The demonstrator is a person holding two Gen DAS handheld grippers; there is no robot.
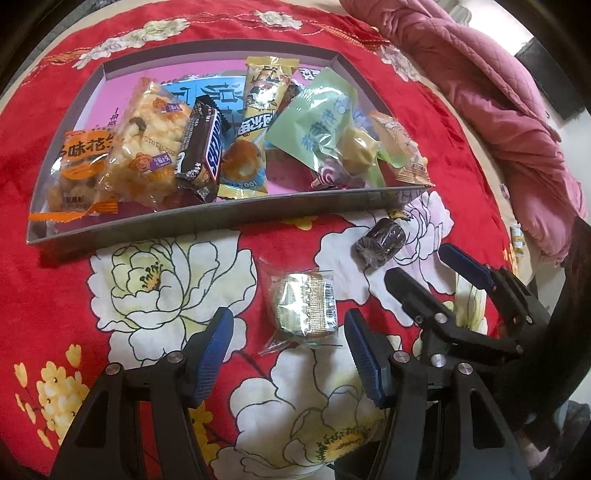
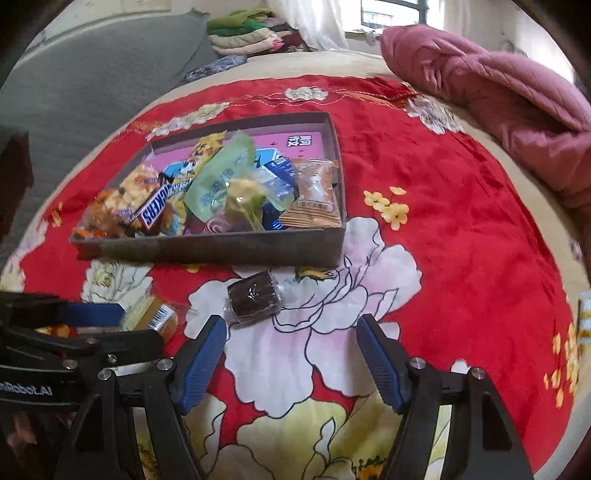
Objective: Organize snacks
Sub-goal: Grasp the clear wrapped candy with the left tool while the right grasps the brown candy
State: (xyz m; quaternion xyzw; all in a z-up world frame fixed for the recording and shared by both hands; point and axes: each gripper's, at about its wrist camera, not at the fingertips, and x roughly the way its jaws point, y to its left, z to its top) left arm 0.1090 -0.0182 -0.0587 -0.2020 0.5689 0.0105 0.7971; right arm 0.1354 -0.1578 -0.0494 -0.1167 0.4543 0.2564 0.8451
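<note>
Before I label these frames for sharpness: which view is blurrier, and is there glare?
Right wrist view: softer, box snacks and left tool smeared; bright window blown out. Left wrist view: sharper, glare on the clear-wrapped snack; both bend at edges.

The right gripper (image 2: pixel 291 354) is wide open over a red blanket with big flowers (image 2: pixel 461 240). A small dark round cake in clear wrap (image 2: pixel 253 297) lies just past its blue fingertips (image 2: pixel 207 350). Behind sits a flat grey cardboard box (image 2: pixel 221 249) full of snacks.
</note>
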